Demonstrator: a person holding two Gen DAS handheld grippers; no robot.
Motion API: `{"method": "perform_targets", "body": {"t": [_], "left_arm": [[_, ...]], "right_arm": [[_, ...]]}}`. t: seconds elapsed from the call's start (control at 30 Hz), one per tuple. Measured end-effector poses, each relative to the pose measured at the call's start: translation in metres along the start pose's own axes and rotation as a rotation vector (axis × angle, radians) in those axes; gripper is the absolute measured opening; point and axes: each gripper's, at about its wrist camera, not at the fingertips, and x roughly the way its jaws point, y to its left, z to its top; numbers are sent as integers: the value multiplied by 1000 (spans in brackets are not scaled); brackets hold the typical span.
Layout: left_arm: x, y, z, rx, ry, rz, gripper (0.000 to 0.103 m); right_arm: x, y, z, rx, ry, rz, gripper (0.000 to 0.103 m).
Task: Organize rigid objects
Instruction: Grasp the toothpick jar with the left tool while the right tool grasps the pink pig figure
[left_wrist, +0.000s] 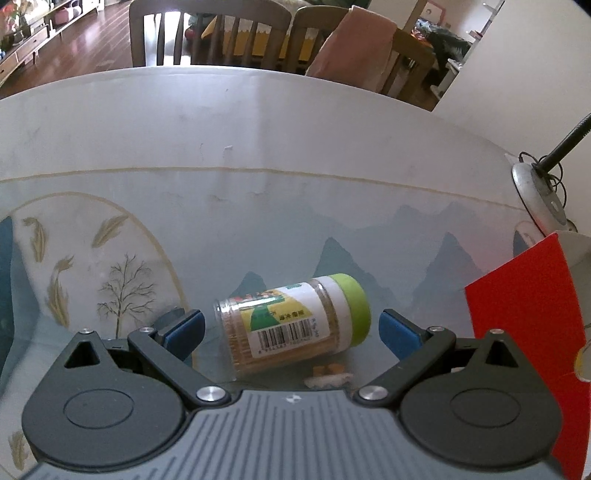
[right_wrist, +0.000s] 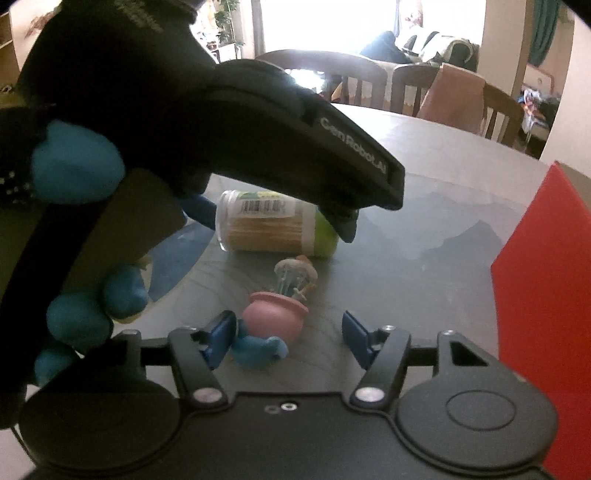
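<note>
Two grippers hang over the table (left_wrist: 258, 122), both jaws open and holding nothing. Our left gripper (left_wrist: 291, 332) straddles the toothpick jar (left_wrist: 291, 325) lying on its side; squeezed along its length, we judge it could roll away. Just nearer, our right gripper (right_wrist: 286, 338) brackets the tipped pink pot ornament (right_wrist: 275, 317), which might skid. The red box (right_wrist: 546, 295) stands to the right.

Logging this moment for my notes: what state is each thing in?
toothpick jar: lying on its side, green cap on, between the open fingers, untouched.
pink pot toy: tipped over on the table, between the open fingers.
left gripper: open.
right gripper: open.
red box: standing at the table's right.
</note>
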Motion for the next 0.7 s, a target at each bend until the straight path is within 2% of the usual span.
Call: {"method": "perform_targets", "body": {"t": [0.13,0.23,0.3,0.7], "left_arm": [[2,4,-1,-24,-8,0,97],[-1,5,-3,-28,-22,-10,91],[-1,5,-4,-32,-27,-7,91],[-4,12,-9,-70,-35,-17,90]], "right_arm": [[-2,7,-3,-26,-13,-17,56],[-3,10,-3,-36,-16,-23,46],[-5,11,-3,-36,-17,-20,35],[-26,-2,-13,88,-13,-32,33]]}}
